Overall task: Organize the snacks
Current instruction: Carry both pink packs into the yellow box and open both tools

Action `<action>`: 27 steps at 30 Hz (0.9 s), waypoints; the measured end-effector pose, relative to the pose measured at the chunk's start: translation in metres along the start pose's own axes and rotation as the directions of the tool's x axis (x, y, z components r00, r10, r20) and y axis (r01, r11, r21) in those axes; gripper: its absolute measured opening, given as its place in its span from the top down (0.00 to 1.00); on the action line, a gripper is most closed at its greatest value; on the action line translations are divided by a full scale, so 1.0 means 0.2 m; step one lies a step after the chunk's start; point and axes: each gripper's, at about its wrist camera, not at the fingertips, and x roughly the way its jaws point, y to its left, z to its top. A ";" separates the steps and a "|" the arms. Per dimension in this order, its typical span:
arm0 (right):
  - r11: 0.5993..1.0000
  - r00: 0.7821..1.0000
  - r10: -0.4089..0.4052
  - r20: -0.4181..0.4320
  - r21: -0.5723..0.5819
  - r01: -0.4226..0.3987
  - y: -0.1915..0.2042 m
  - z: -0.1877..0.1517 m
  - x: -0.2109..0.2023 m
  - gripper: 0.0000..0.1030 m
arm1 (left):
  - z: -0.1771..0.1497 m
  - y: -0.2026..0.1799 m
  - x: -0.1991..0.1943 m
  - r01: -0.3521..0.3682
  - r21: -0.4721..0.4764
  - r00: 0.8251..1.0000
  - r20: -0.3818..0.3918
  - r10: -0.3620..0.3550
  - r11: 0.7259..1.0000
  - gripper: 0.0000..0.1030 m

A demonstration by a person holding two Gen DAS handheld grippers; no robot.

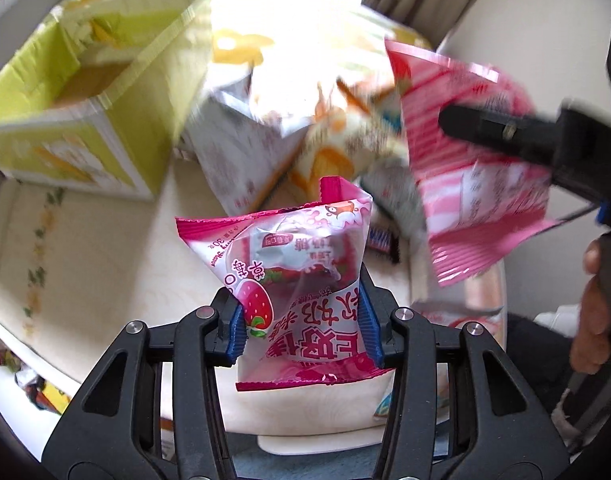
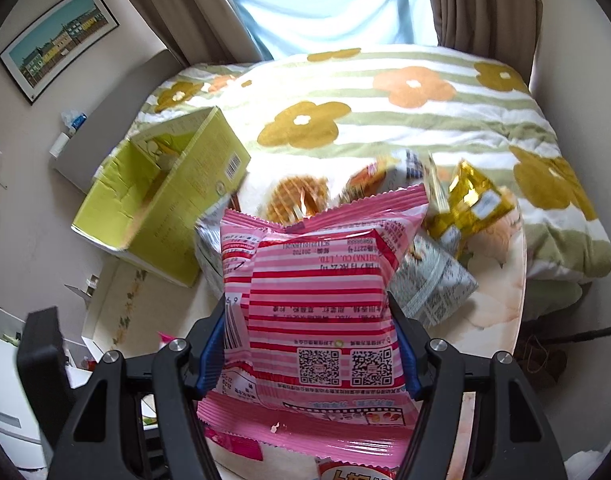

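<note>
My left gripper [image 1: 303, 320] is shut on a small pink strawberry candy bag [image 1: 289, 252], its blue pads pinching the bag's lower half, lifted above the cream table [image 1: 105, 260]. My right gripper [image 2: 309, 344] is shut on a larger pink-and-white striped snack packet [image 2: 313, 280], also held off the table. In the left wrist view that striped packet [image 1: 465, 184] hangs at the right, with the right gripper's black finger [image 1: 505, 132] across it. An open yellow-green cardboard box [image 1: 105, 92] stands at the far left of the table, also seen in the right wrist view [image 2: 157, 208].
A heap of snack packets lies mid-table: a waffle pack [image 2: 297, 196], a gold foil pack [image 2: 473, 200], a grey printed pack [image 2: 433, 280]. A bed with a flowered quilt [image 2: 385, 120] borders the table's far side. A person's hand [image 1: 593, 312] grips the right handle.
</note>
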 end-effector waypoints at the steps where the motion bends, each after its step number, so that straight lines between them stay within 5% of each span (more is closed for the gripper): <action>1: 1.000 1.000 -0.002 0.011 -0.006 0.002 0.01 0.02 -0.01 0.38 | 0.03 0.02 -0.05 0.000 -0.002 1.000 0.023 0.000 1.000 0.60; 12: 0.999 0.991 -0.008 0.132 -0.043 0.014 0.31 0.28 -0.07 0.38 | 0.49 0.41 -0.48 0.010 -0.008 0.977 0.212 -0.008 1.000 0.59; 18: 0.999 0.988 -0.007 0.154 -0.048 0.015 0.59 0.44 0.03 0.38 | 0.75 0.75 -0.59 0.020 -0.004 0.975 0.221 -0.018 1.000 0.59; 27: 0.999 0.993 -0.004 0.120 -0.034 0.009 1.01 0.61 0.37 0.38 | 1.03 1.29 -0.46 0.008 0.003 0.987 0.160 -0.009 1.000 0.59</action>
